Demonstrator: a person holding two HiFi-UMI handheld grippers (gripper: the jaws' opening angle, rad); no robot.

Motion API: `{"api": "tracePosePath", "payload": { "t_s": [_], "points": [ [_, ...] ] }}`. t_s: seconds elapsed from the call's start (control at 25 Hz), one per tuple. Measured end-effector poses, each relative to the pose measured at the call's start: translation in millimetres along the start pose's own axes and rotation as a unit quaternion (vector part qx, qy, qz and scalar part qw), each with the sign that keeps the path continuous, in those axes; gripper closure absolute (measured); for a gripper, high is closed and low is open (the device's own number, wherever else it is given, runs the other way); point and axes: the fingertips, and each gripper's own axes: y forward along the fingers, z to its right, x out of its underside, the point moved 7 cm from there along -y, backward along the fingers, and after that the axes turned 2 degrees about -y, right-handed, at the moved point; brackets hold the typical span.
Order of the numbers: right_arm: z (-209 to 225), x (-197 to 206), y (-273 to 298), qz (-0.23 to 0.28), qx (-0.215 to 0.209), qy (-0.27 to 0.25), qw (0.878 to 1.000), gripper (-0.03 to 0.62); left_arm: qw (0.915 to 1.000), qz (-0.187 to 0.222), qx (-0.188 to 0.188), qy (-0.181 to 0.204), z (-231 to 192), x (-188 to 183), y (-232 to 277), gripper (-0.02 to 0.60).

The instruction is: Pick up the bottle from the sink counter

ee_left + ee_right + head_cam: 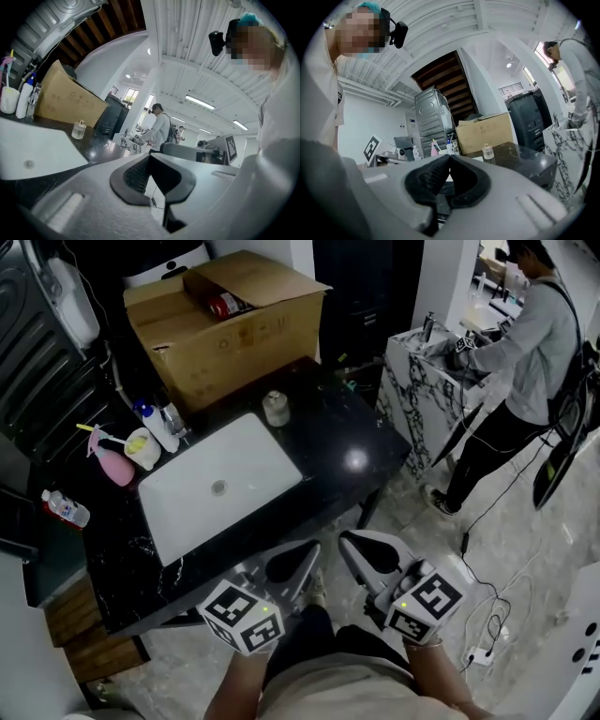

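**Claws shut, short of the sink desk**

I held the left claw [298, 557] and right claw [361, 551] pinched shut and empty at the near edge of the glossy black stone desk [347, 442], which I judged to be mere approach. The small squat clear bottle [275, 407] stood beyond the white rectangular basin [220, 486], near a brown cardboard box [225, 329]; a pale marbled floor [525, 549] lay below

Two tools [305, 554] [354, 545], one sink [253, 456], one cardboard box [234, 338] (open).

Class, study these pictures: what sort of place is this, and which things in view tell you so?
Probably a workshop or test space, not a home bathroom: a freestanding black sink counter beside a cardboard box, a second marble-patterned vanity where another person works, and cables across the floor.
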Motion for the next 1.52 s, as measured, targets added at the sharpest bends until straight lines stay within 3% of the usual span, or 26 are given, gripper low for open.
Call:
{"api": "tracePosePath", "payload": {
  "t_s": [0.68, 1.2, 1.52],
  "points": [
    [77, -47, 122, 0.009, -0.027, -0.005, 1.000, 0.592, 0.9995, 0.018, -0.027, -0.008, -121, -75, 53, 0.577],
    [122, -50, 210, -0.017, -0.031, -0.014, 0.999, 0.592, 0.9995, 0.030, -0.006, -0.010, -193, -106, 102, 0.577],
    [130, -45, 238, -0.029, -0.031, -0.010, 0.999, 0.592, 0.9992, 0.031, -0.017, -0.019, -222, -111, 98, 0.577]
  ]
}}
